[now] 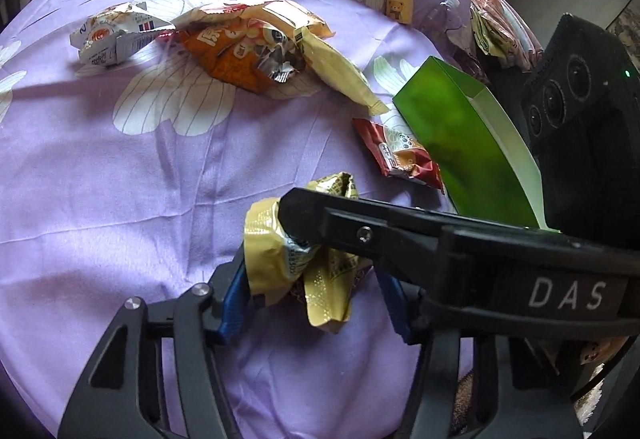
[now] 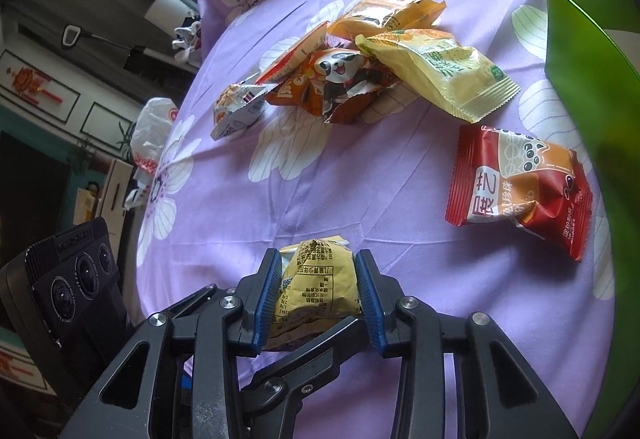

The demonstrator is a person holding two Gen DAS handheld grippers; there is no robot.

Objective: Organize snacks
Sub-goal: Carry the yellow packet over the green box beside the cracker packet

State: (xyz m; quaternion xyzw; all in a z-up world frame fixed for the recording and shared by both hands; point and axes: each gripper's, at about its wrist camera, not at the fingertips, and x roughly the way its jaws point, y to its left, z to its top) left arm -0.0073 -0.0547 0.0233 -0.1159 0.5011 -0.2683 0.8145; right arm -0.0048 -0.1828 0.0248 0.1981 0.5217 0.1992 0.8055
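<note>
Right gripper (image 2: 316, 295) clamps a gold snack packet (image 2: 316, 287) on the purple cloth (image 2: 360, 199); left gripper (image 1: 312, 291) brackets it, grip unclear. Beyond lie red packet (image 2: 520, 187), loose pile (image 2: 360, 71), green box (image 1: 460, 143); sorting looks barely begun

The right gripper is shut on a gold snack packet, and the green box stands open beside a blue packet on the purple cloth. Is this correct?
Not quite. The packet beside the green box is red, as the right wrist view shows. The rest holds: the right gripper pinches the gold snack packet on the purple cloth.
</note>
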